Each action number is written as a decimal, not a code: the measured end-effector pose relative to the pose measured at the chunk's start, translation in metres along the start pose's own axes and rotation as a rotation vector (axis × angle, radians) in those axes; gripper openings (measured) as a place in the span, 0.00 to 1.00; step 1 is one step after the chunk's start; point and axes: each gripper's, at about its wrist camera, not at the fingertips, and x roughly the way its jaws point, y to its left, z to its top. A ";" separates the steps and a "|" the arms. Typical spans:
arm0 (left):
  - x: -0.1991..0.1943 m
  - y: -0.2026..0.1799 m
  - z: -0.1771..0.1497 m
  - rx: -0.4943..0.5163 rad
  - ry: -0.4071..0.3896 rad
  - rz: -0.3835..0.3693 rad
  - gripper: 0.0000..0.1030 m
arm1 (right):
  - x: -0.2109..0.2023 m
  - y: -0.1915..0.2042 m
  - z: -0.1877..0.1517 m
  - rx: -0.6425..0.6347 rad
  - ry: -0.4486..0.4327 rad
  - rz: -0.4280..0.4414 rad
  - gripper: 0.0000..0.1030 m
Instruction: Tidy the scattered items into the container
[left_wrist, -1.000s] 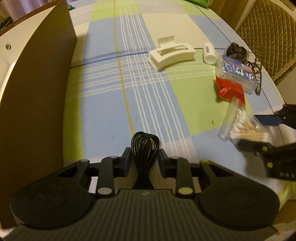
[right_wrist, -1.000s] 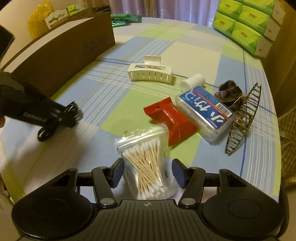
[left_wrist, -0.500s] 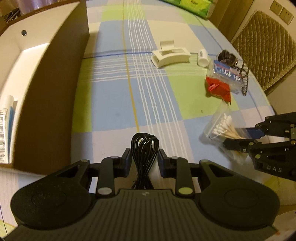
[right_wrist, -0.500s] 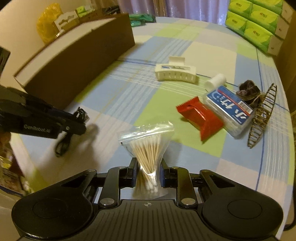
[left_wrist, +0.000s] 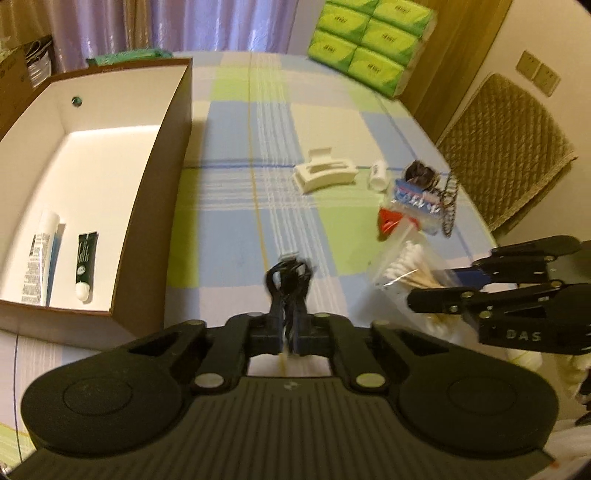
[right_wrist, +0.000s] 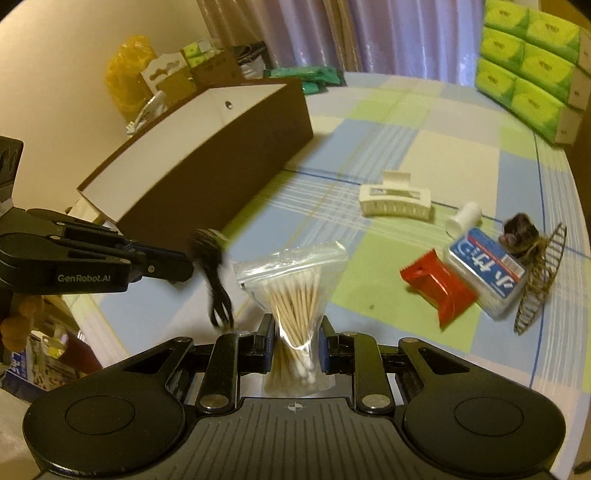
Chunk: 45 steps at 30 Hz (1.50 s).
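Your left tool (left_wrist: 287, 332) is clamped on a coiled black cable (left_wrist: 290, 280), which hangs clear of the counter (left_wrist: 229, 229). From the right wrist view, the same cable (right_wrist: 214, 266) dangles from the tool tips, blurred by motion.

Your right tool (right_wrist: 295, 349) is closed on a clear bag of cotton swabs (right_wrist: 293, 295), gripped near its lower end with the zip edge upward. The bag is lifted off the checked cloth. In the left wrist view, the right tool (left_wrist: 436, 291) sits to the right of the left tool, with the swab bag (left_wrist: 402, 262) projecting from it.

The box (left_wrist: 173, 155) stands on the counter to the left of both tools, brown outside and white inside. Inside it lie a white tube (left_wrist: 42, 258) and a dark green tube (left_wrist: 85, 264), side by side near the front wall.

Items on the counter, well apart from the box:
- white hair claw (right_wrist: 395, 201)
- small white cylinder (right_wrist: 463, 218), just beside the blue-labelled clear case (right_wrist: 487, 273)
- red packet (right_wrist: 439, 288), touching that case
- dark hair tie (right_wrist: 519, 234) and a bronze hair clip (right_wrist: 543, 273) at the far right
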 end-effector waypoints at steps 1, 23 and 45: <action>0.001 0.000 0.000 -0.002 0.006 -0.001 0.02 | 0.001 0.001 0.000 0.000 0.002 -0.005 0.19; 0.087 -0.010 0.001 -0.065 0.132 0.071 0.27 | -0.010 -0.056 -0.014 0.140 0.015 -0.101 0.20; 0.090 -0.017 0.002 -0.058 0.103 0.085 0.16 | -0.006 -0.070 -0.008 0.149 0.003 -0.068 0.20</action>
